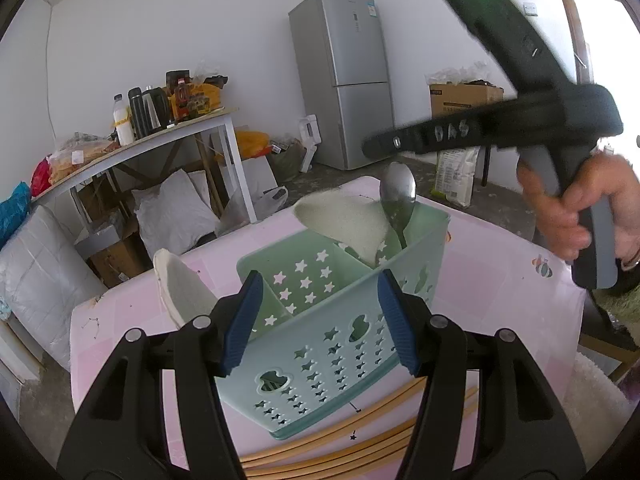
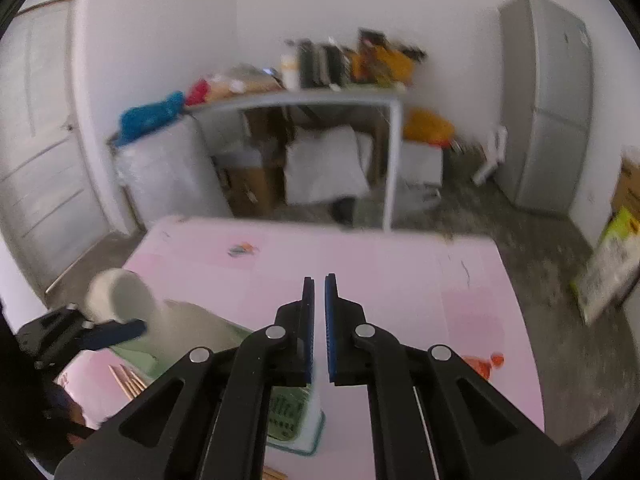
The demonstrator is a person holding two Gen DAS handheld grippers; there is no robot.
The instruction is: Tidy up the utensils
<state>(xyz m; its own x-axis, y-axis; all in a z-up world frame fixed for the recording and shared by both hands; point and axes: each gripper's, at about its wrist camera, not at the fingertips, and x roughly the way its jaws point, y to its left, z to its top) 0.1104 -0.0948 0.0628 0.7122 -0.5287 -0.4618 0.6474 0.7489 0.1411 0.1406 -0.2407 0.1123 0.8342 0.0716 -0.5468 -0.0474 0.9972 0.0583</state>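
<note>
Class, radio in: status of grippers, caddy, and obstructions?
Left gripper clamped on caddy corner. Right gripper shut, empty. Spoon in caddy; chopsticks on table. Nothing blocking.

Left wrist cam sits low and really close behind the green utensil caddy [image 1: 340, 320], looking forward and slightly down along its own fingers, across the pink table [image 1: 500, 264] toward the grey fridge [image 1: 344, 76]. Right wrist cam rides higher, tilted down over the same table [image 2: 360, 264], a bit blurry. Both views catch the caddy [image 2: 296, 416], the chopsticks [image 1: 340, 452] [image 2: 128, 384], the cluttered white side table [image 1: 168, 140] [image 2: 304, 100] and the fridge [image 2: 548, 100].
</note>
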